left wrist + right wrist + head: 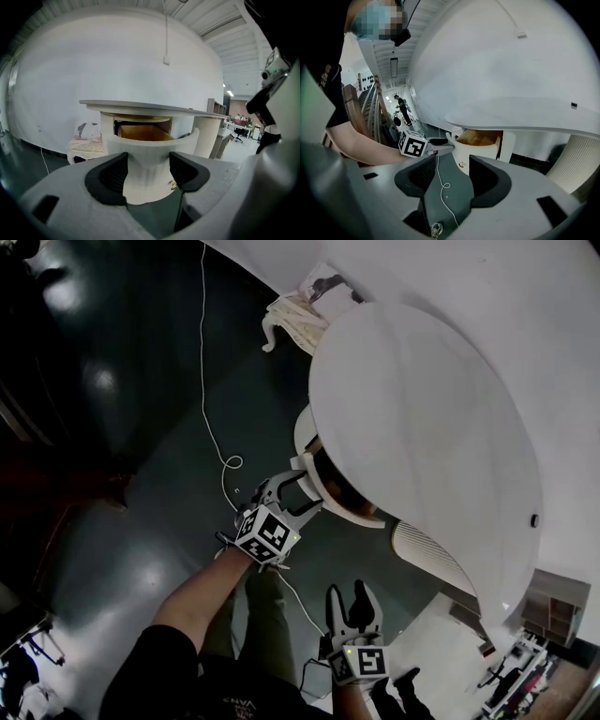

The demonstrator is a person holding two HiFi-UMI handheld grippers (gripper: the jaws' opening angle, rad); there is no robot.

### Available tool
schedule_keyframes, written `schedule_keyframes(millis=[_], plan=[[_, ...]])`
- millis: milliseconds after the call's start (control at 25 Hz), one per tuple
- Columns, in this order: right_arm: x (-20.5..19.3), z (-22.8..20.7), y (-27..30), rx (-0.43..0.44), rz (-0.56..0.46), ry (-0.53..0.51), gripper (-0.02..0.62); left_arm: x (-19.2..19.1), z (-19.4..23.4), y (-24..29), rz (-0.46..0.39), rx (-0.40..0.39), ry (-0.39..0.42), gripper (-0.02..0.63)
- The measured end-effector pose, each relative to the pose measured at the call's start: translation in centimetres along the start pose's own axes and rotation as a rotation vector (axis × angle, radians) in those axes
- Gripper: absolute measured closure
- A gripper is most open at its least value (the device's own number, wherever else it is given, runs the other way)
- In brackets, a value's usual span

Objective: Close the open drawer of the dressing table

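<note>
Risks skewing the drawer on its runners: meets the curved white front off-centre, with the left gripper at the front's 8 o'clock end in the head view, jaws spread wide and clamped on nothing. Could also slide sideways along that ribbed curve, or snag a jaw on the small gold knob low on the front. Cannot tell whether touching the front or only just beside it.

Holds the right gripper well apart, at 5 o'clock from the left one, jaws likewise parted and framing only floor and a thin white cable. Might foul that cable underfoot on stepping in for the push.

Finds the drawer pulled out from under the dressing table, at 7 o'clock of its oval top. Shows a bare wooden inside, with nothing in the visible part; hides the back of the drawer under the top.
</note>
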State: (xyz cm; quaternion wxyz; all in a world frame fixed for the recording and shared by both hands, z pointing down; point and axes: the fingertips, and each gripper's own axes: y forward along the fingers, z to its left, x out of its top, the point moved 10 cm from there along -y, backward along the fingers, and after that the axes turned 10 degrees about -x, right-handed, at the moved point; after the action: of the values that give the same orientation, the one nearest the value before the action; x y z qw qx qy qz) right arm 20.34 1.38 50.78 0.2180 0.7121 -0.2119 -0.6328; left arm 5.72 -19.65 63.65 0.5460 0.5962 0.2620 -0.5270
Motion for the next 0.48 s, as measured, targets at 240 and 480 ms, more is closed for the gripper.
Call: schedule_keyframes(millis=[240, 480], plan=[[0.2, -0.4, 1.2, 0.012, 0.03, -0.006, 0.374, 0.3, 0.8, 1.0, -0.04, 0.0, 0.01, 0.333], [1.0, -1.0, 2.1, 0.032, 0.031, -0.026, 0.374, 0.9, 1.8, 2.3, -0.068, -0.002, -0.013, 0.333]])
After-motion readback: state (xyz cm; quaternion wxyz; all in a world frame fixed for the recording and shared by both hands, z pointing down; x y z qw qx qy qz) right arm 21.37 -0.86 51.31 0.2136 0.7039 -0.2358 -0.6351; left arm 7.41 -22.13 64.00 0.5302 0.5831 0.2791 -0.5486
